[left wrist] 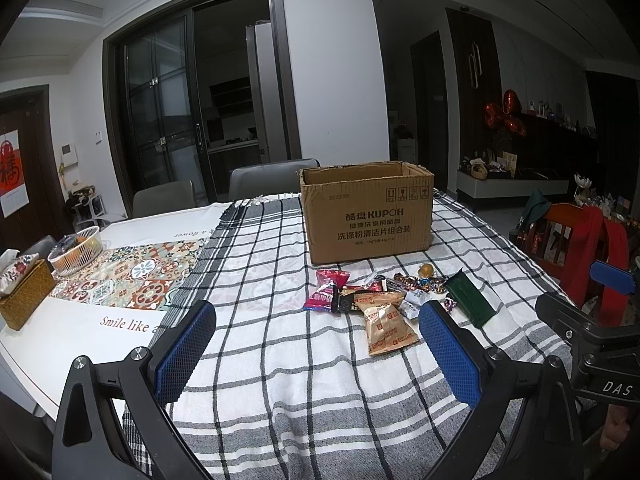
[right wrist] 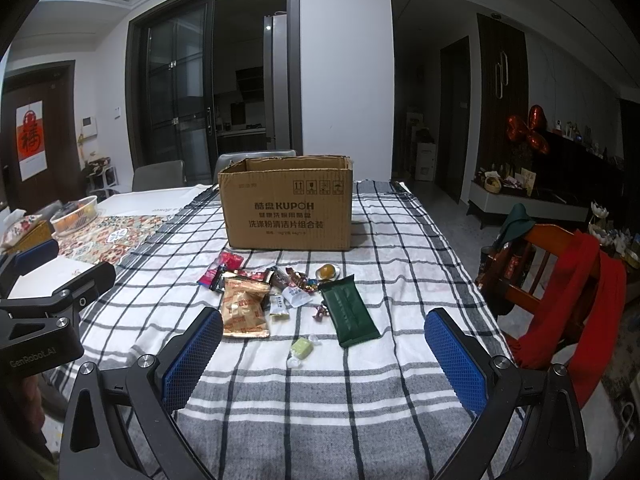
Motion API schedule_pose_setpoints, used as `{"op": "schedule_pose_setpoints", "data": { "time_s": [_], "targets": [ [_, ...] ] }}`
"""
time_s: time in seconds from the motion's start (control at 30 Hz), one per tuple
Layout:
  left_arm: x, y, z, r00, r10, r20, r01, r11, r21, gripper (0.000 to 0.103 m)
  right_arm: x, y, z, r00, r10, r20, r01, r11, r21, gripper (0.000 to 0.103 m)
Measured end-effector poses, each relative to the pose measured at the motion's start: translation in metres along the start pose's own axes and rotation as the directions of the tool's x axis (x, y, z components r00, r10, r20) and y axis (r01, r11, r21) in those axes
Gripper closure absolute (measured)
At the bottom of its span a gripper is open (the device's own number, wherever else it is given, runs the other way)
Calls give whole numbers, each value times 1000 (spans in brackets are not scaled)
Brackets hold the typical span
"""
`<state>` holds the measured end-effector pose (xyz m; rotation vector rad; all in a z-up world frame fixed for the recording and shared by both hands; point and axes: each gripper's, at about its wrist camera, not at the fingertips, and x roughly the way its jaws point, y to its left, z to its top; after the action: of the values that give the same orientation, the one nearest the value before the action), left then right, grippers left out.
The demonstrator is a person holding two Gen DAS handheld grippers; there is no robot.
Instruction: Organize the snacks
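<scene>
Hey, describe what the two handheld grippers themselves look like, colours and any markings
Both the left gripper and the right gripper have black angular frames with silver bolts. Their fingers carry blue pads with a diamond-grid texture. White lettering reads "GenRobot.AI" on the left body, "DAS" on the right. No cables visible.

White walls, a dark sliding glass door, grey chairs, and a red-draped wooden chair.

white basket | tissue box | red scarf on chair
</scene>
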<state>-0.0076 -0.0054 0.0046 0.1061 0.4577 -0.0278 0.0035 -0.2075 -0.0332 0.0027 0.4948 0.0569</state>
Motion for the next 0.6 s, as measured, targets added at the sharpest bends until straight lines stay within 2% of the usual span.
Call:
{"op": "schedule_pose_setpoints", "data": {
  "time_s": [0.6],
  "targets": [
    [3,-1,1,1000,-7,-21,7,1000,6,0,4,1,-1,1000,4,-13,-4,1000,2,1]
  ]
}}
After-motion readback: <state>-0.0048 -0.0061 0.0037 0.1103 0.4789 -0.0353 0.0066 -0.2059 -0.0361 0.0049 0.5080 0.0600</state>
